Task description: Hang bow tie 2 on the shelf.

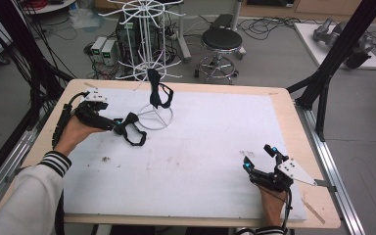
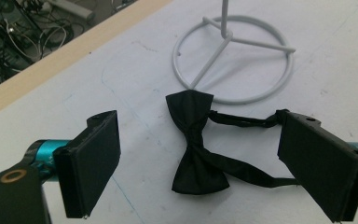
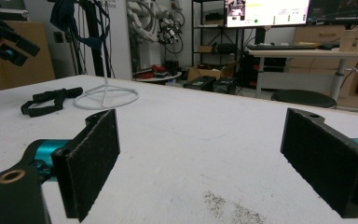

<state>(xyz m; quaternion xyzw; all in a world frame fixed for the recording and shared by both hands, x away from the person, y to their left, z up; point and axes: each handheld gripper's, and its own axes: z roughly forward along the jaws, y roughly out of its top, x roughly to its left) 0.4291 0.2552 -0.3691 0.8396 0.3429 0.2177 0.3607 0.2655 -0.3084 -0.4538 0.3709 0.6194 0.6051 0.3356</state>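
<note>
A black bow tie (image 2: 195, 144) lies flat on the white mat (image 1: 200, 147), just in front of the ring base of a white wire rack (image 2: 233, 65). Its strap loops out to one side, and the far end of the strap reaches the inner face of one jaw of the left gripper (image 2: 198, 161). That gripper stands wide open with the tie lying between its jaws, nothing pinched; whether the strap truly touches the pad or only passes behind it is hard to tell. In the high view the left gripper (image 1: 111, 123) sits at the mat's left part, the tie (image 1: 129, 129) at its tips. A second bow tie (image 1: 157, 93) hangs from a lower arm of the rack (image 1: 149, 49).

The right gripper (image 1: 259, 157) rests well apart, near the mat's right front corner, its jaws spread wide and empty over bare mat. In its own view the right gripper (image 3: 200, 163) faces across the table toward the rack's base (image 3: 106, 98) and the tie (image 3: 51, 100) far off. The mat covers a wooden table (image 1: 284, 98).
</note>
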